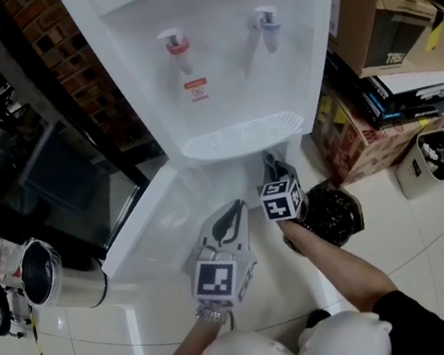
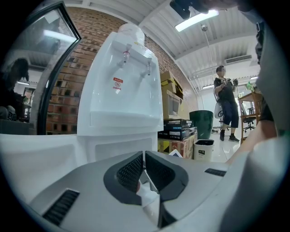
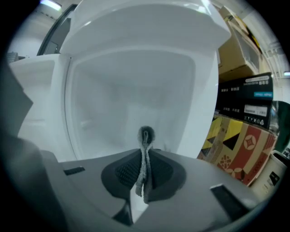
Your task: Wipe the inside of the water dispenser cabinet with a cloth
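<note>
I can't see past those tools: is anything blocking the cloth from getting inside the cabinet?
Nothing visible. The door is swung open to the left, and the cloth, pinched in the right gripper, faces the open cabinet directly.

You stand on a shiny white floor point(image 1: 402, 234). At your 12 o'clock the tall white water dispenser point(image 1: 210, 64) stands on it. At 2 o'clock sit cardboard boxes point(image 1: 360, 139), with a small white bin point(image 1: 430, 163) just beside them. A black bin bag point(image 1: 334, 212) sits near you at 1 o'clock. At 9 o'clock rests a shiny metal pot point(image 1: 53, 279).
</note>
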Demonstrator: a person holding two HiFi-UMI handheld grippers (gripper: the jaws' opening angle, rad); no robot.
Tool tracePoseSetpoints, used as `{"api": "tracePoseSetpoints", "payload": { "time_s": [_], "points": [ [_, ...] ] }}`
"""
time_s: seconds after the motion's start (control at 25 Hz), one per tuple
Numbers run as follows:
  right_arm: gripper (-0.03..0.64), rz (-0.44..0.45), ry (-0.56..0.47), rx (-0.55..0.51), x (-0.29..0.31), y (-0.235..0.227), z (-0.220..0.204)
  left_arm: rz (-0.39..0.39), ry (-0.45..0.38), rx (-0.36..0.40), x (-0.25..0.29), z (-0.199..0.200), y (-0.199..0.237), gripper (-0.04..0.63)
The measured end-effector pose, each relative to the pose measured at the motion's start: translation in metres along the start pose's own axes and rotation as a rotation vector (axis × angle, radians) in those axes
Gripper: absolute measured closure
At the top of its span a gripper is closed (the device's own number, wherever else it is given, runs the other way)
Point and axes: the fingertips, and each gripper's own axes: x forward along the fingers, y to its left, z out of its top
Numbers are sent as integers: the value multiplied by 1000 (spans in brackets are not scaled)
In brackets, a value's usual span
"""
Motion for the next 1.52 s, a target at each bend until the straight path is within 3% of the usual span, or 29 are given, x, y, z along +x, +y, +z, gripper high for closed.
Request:
{"api": "tracePoseSetpoints", "payload": {
  "time_s": [0.16,0.28,0.44,0.6,0.68,0.84,0.92,0.96,1.12,1.24,1.36,1.52],
  "points": [
    [595,-41,-182,23,-19,-9,59,-1,5,-2,2,-2,1,575],
    [595,-66,-212,59,-25,-13,74,-2,10,-1,2,-4,1,575],
    [595,-92,-143,82,-14,-19,53,-2,8,1,2,-3,1,575],
    [595,-75,-3,92,4,-21,7,-3,10,4,2,-3,1,575],
    [595,-38,52,99,9,-18,-8,-7,7,5,3,-3,0,575],
    [595,124,57,109,14,11,-11,1,3,-5,2,-3,2,575],
    [595,214,18,18,21,32,-6,2,-1,-4,2,-2,3,575],
    [595,263,-13,-78,24,46,1,2,-1,-3,1,-2,4,575],
    [595,403,-77,-628,34,103,14,18,12,6,-6,-5,11,575],
    [595,456,-83,-924,45,131,-8,31,30,10,-11,-9,17,575],
    [595,453,-109,-1044,56,141,-14,35,44,5,-13,-12,21,574],
    [596,438,-135,-1048,74,140,4,43,60,-2,-15,-18,29,574]
  ]
}}
